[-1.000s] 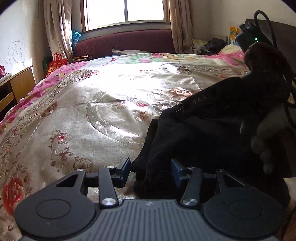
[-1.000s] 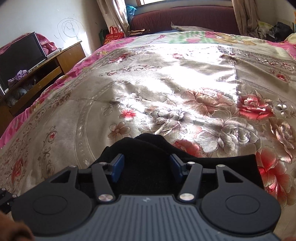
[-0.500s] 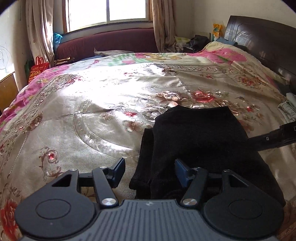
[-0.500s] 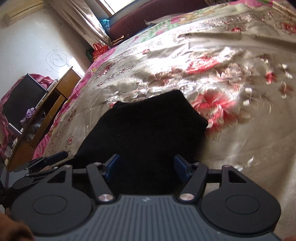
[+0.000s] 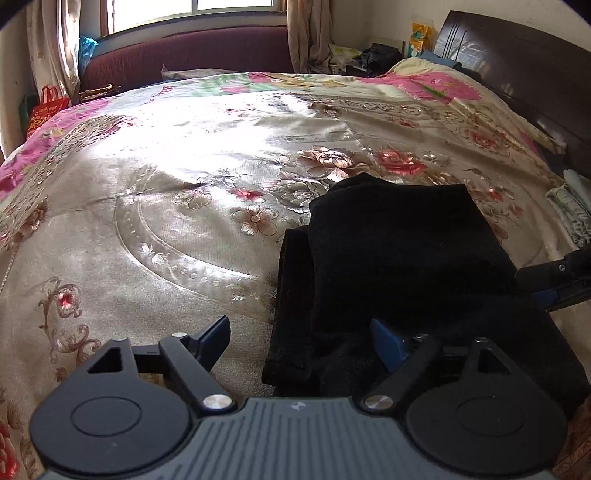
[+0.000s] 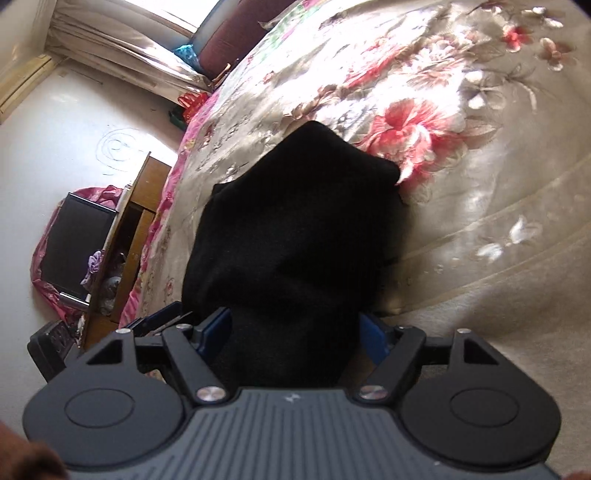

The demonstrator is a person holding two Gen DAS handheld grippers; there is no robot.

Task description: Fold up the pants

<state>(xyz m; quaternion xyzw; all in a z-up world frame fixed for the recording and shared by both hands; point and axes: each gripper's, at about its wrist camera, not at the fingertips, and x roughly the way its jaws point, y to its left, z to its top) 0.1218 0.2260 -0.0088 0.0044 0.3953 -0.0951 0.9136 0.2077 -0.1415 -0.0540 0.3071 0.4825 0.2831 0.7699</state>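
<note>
A bedroom: a wide bed under a shiny cream cover embroidered with red and pink flowers, a window with pale curtains beyond it, a dark red sofa back under the sill and a dark wooden headboard at the far right. In the right wrist view a wooden side table stands beside the bed with a dark screen next to it, and a spiral is scribbled on the white wall. A red bag sits by the curtain; any print on it is too small to read, and no other writing can be made out.

The black pants lie folded into a thick pile on the near right part of the bed.

The left gripper hangs over the pile's near left corner, its jaws opening wide; the left finger is over bare cover, the right one sunk in the cloth, and neither presses it. The right gripper straddles the pile's near end, its jaws opening with cloth between them; whether the pads touch the cloth I cannot tell. Its fingers also show at the right edge of the left wrist view.
</note>
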